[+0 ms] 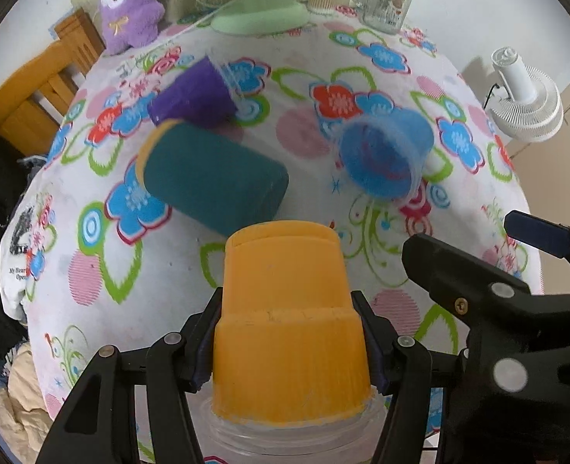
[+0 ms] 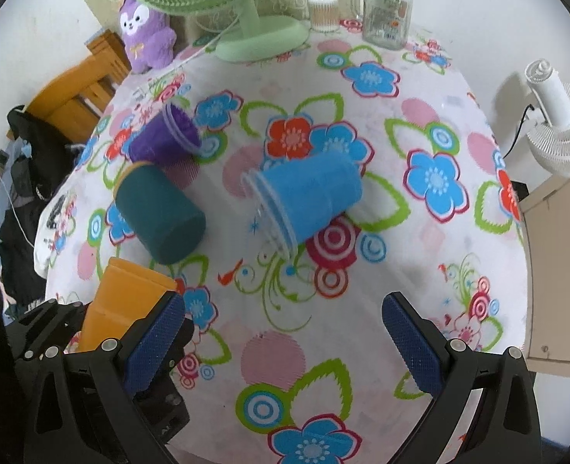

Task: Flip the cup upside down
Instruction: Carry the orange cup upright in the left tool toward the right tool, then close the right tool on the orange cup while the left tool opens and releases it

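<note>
My left gripper point(image 1: 288, 340) is shut on an orange cup point(image 1: 288, 321), held mouth down with its base toward the table; it also shows in the right wrist view point(image 2: 124, 301) at the lower left. My right gripper point(image 2: 285, 344) is open and empty above the near part of the table; one of its fingers point(image 1: 536, 232) shows at the right of the left wrist view. A blue cup point(image 2: 312, 201) lies on its side mid-table. A teal cup point(image 2: 159, 214) and a purple cup point(image 2: 165, 137) lie on their sides to its left.
The table has a flowered cloth point(image 2: 362, 348). At its far edge stand a green fan point(image 2: 254, 34), a purple plush toy point(image 2: 145, 34), a glass mug jar point(image 2: 387, 11) and a small container point(image 2: 323, 11). A white fan point(image 2: 559, 123) is right, a wooden chair point(image 2: 72, 96) left.
</note>
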Demonstrator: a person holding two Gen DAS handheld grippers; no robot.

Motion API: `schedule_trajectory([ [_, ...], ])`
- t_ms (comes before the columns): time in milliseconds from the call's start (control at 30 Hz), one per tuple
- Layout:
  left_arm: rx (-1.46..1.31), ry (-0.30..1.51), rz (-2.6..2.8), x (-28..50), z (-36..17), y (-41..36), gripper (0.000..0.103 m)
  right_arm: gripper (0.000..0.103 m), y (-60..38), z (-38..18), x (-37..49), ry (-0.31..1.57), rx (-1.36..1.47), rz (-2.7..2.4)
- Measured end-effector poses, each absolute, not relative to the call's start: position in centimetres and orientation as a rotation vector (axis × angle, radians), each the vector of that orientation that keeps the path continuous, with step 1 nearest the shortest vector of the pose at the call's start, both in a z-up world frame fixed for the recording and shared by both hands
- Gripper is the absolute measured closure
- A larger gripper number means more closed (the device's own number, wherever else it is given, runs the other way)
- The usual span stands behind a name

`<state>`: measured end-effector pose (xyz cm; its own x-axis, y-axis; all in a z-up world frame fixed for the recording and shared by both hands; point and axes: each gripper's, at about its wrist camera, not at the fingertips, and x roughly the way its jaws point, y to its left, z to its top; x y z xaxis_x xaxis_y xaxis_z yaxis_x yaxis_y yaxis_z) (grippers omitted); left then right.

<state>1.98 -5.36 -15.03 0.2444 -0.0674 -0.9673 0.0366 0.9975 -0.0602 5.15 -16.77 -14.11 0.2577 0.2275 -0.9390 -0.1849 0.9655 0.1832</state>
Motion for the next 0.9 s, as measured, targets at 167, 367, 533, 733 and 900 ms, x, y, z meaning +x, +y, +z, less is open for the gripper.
schedule_trajectory([
  [167, -0.077, 1.343, -0.067, 1.6, -17.2, -5.0, 0.039, 0.0, -16.4, -16.0, 4.6, 1.319, 0.029, 0.279],
  [367, -0.105, 1.326, -0.079, 1.8, -19.0, -4.8, 0.039, 0.0, -16.2, -17.8, 4.2, 1.351, 0.026, 0.276],
  [533, -0.128, 1.325, -0.086, 1.9, -19.8, -4.6, 0.037, 0.0, -16.1, -18.6, 4.5, 1.358, 0.018, 0.289],
  [733, -0.117, 1.328, -0.098, 2.0, -19.9, -4.9, 0.03, 0.0, -16.2, -18.8, 5.0, 1.36, 0.025, 0.298],
  [900, -0.117, 1.318, -0.074, 1.9, -18.2, -4.8, 0.02, 0.0, -16.4, -17.8, 5.2, 1.359, 0.047, 0.321],
])
